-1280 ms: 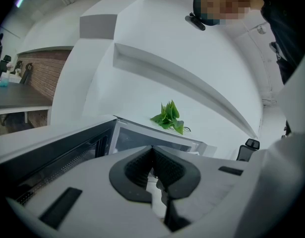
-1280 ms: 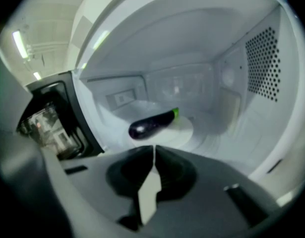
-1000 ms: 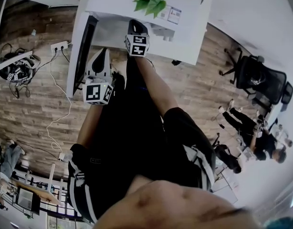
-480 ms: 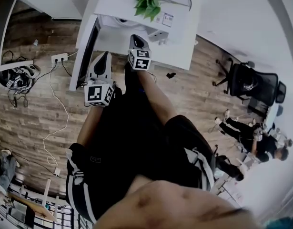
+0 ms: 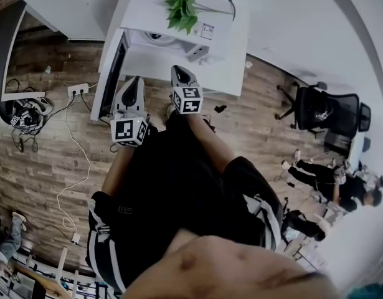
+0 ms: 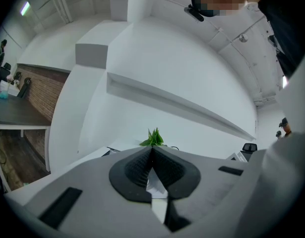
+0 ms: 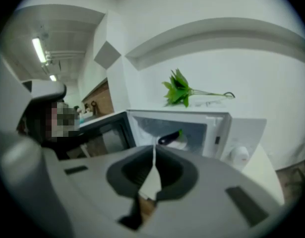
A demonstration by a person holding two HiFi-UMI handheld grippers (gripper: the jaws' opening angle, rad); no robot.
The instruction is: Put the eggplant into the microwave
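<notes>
Head view: left gripper (image 5: 136, 81) and right gripper (image 5: 179, 71), forearms stretched forward side by side, reach over the near edge of the white counter (image 5: 223, 78) toward the microwave (image 5: 157, 39); its dark door (image 5: 113, 73) is swung wide at the left, with wooden floor (image 5: 48, 148) open on either side. Left gripper view: jaws pressed together on nothing, held level, aimed past the plant (image 6: 153, 137) at bare wall. Right gripper view: jaws likewise pressed together and empty, tilted slightly down toward the open cavity, where the eggplant (image 7: 168, 138) lies inside, apart from the jaw tips.
</notes>
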